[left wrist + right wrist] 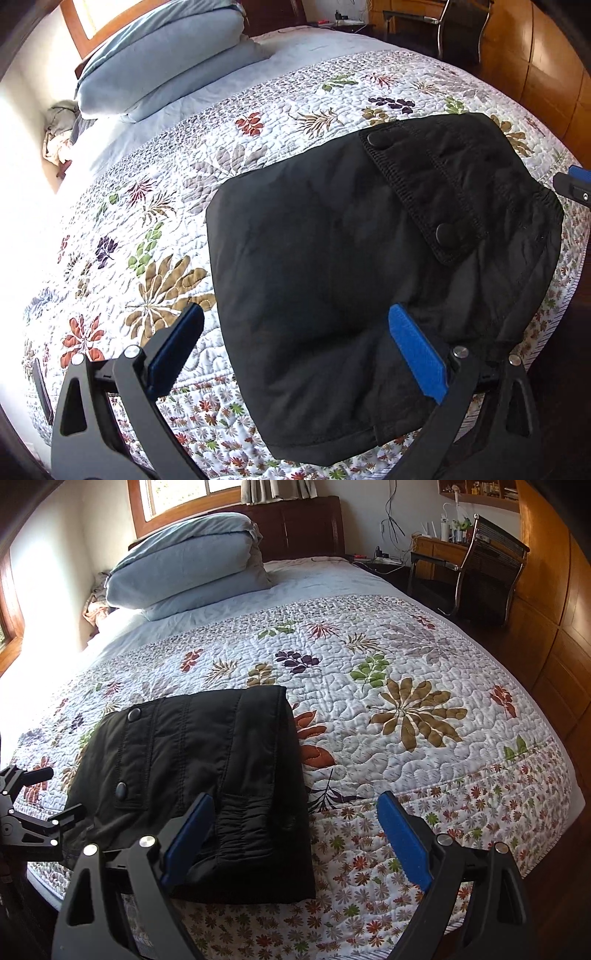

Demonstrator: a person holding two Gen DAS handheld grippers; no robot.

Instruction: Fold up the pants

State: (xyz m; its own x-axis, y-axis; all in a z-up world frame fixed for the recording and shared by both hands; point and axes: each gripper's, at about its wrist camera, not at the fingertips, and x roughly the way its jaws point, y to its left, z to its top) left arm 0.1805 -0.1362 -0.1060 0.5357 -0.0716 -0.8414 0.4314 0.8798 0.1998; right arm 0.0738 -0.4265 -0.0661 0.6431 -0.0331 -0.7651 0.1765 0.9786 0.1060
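Note:
Black pants (351,266) lie folded into a compact rectangle on the floral quilt near the bed's foot edge, pocket flap with two snaps on top. They also show in the right wrist view (207,775). My left gripper (295,317) is open and empty, hovering over the pants' near left part, its right finger above the fabric. My right gripper (295,812) is open and empty at the pants' right edge, its left finger over the elastic waistband. The right gripper's tip shows in the left view (576,184); the left gripper shows in the right view (33,812).
The floral quilt (406,709) covers the bed. A folded light-blue duvet (188,565) sits at the head by the wooden headboard. A black chair (480,565) and desk stand at the far right beside wooden wardrobe panels. A dark phone (42,391) lies at the quilt's left edge.

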